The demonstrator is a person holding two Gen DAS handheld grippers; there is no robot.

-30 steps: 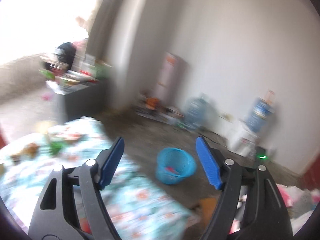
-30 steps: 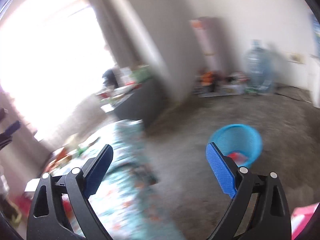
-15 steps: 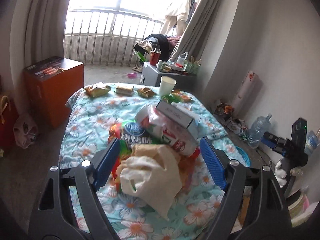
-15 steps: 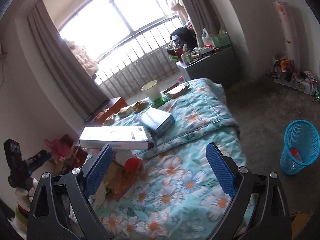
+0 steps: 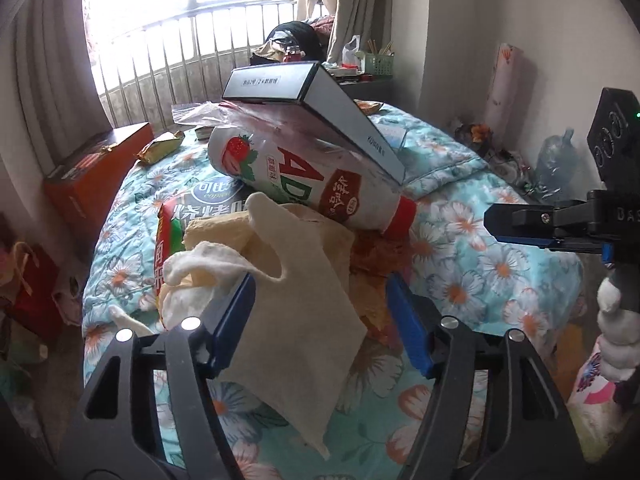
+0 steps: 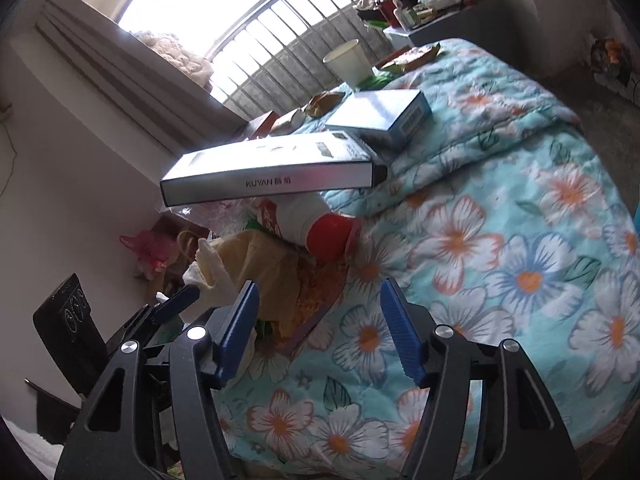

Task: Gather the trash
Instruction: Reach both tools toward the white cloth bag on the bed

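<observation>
A heap of trash lies on the floral bedspread (image 5: 480, 280). In it are a white strawberry-drink bottle (image 5: 304, 184) with a red cap, a long silver box (image 5: 320, 108) leaning on the bottle, a snack bag (image 5: 192, 216), a white tissue (image 5: 200, 268) and a beige paper bag (image 5: 296, 280). My left gripper (image 5: 320, 320) is low over the heap. Its jaws are closing with the beige bag between them, and the right pad stands clear of it. My right gripper (image 6: 320, 332) is also closing, over an orange wrapper (image 6: 316, 300) near the bottle's cap (image 6: 328, 236), gripping nothing.
A paper cup (image 6: 348, 60), a blue-white box (image 6: 384, 116) and small wrappers lie further up the bed. An orange cabinet (image 5: 92, 172) stands left of the bed, and a water jug (image 5: 556, 160) on the floor to the right. A cluttered table (image 6: 460, 16) sits by the window.
Both views swung from the floor and blue basket to the bed, then dropped close to the trash heap. Both pairs of jaws stand narrower than before.
</observation>
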